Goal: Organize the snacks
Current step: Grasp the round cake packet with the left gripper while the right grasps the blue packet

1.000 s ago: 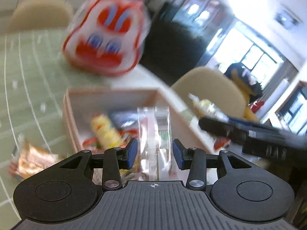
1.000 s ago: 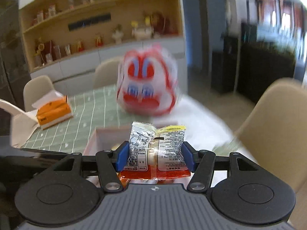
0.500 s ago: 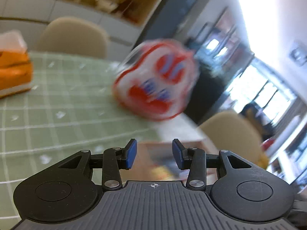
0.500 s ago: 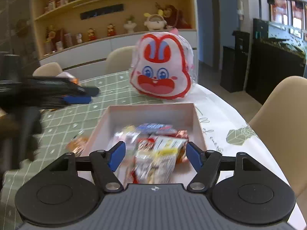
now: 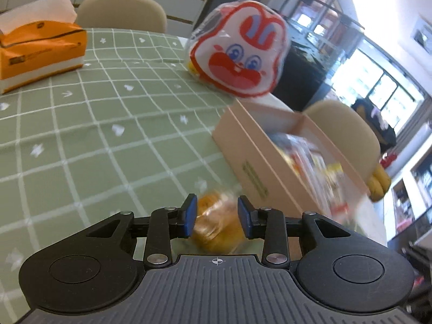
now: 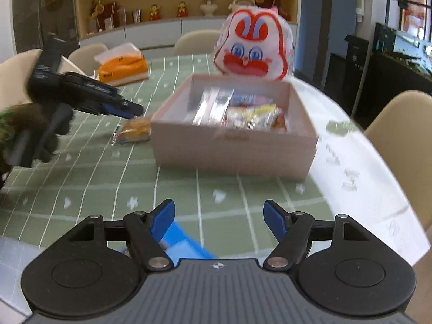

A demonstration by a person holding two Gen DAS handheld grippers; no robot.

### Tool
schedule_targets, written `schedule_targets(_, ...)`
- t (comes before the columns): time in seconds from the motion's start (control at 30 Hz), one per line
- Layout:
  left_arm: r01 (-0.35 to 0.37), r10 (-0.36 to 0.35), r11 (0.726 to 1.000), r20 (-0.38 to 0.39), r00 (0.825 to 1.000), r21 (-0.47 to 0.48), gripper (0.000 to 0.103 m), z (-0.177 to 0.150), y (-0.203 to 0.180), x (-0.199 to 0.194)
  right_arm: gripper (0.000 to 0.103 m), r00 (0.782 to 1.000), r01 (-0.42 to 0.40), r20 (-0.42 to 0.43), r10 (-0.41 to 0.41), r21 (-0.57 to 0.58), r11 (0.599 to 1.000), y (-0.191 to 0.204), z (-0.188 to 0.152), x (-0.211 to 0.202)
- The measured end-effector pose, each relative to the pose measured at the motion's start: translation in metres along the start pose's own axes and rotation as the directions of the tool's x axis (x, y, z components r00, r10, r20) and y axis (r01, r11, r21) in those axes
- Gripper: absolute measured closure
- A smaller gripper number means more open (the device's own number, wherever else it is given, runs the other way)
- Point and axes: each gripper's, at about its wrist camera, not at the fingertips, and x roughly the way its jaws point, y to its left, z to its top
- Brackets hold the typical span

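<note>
The left claw [image 5: 217, 217] is low over the green checked tabletop [image 5: 94, 135], just beside the left wall of the pink box [image 5: 251, 167]. Its jaws have just been closing, and an orange snack packet [image 5: 218, 229] lies between them on the cloth; I cannot tell if the blue pads already touch it. The right claw [image 6: 218, 218] stands wide apart above the near part of the tabletop, with nothing between its jaws; a blue packet [image 6: 186, 245] lies below its left finger. The box holds several wrapped snacks [image 6: 243, 110]. Behind the box stands a rabbit-face bag [image 6: 252, 51], and an orange tissue pack [image 5: 40, 54] lies well apart to the left.
</note>
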Motion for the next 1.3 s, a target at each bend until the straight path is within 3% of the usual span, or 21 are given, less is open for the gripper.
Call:
schedule_targets(0.17, -0.068, 0.064, 0.987, 0.034, 0.997, 0.145, 0.066, -0.026, -0.027, -0.021, 0.03, 0.999, -0.031, -0.013, 0.032, 0.039, 0.999, 0.012, -0.018, -0.005)
schedule_targets(0.4, -0.199, 0.175, 0.943, 0.11, 0.978, 0.266, 0.066, -0.033, -0.056, -0.024, 0.03, 1.0, 0.014, -0.004, -0.014, 0.075, 0.997, 0.036, -0.033, -0.026)
schedule_targets(0.53, -0.183, 0.163, 0.936, 0.092, 0.982, 0.302, 0.065, -0.037, -0.065, -0.014, 0.029, 0.999, 0.043, -0.031, -0.039, 0.163, 0.986, 0.035, -0.037, -0.028)
schedule_targets(0.63, -0.164, 0.147, 0.937, 0.079, 0.986, 0.307, 0.065, -0.043, -0.067, -0.009, 0.029, 0.995, 0.069, -0.083, -0.05, 0.242, 0.968, 0.033, -0.04, -0.021)
schedule_targets(0.77, -0.166, 0.144, 0.934, 0.092, 0.985, 0.316, 0.065, -0.049, -0.065, -0.012, 0.021, 0.994, 0.076, -0.097, -0.05, 0.288, 0.955, 0.043, -0.039, -0.014)
schedule_targets(0.93, -0.16, 0.139, 0.953, 0.094, 0.986, 0.259, 0.065, -0.044, -0.053, -0.019, 0.014, 0.996, 0.057, -0.081, -0.039, 0.227, 0.972, 0.079, -0.033, 0.0)
schedule_targets(1.0, -0.166, 0.146, 0.957, 0.099, 0.984, 0.236, 0.065, -0.042, -0.049, -0.022, 0.006, 0.997, 0.055, -0.072, -0.042, 0.201, 0.978, 0.09, -0.031, 0.007)
schedule_targets(1.1, -0.179, 0.161, 0.963, 0.1, 0.982, 0.201, 0.065, -0.039, -0.041, -0.024, 0.006, 0.993, 0.102, -0.072, -0.094, 0.119, 0.988, 0.107, -0.029, 0.016)
schedule_targets(1.3, -0.198, 0.184, 0.966, 0.1, 0.978, 0.164, 0.065, -0.036, -0.032, -0.024, 0.005, 0.995, 0.065, -0.083, -0.057, 0.099, 0.993, 0.117, -0.015, 0.028)
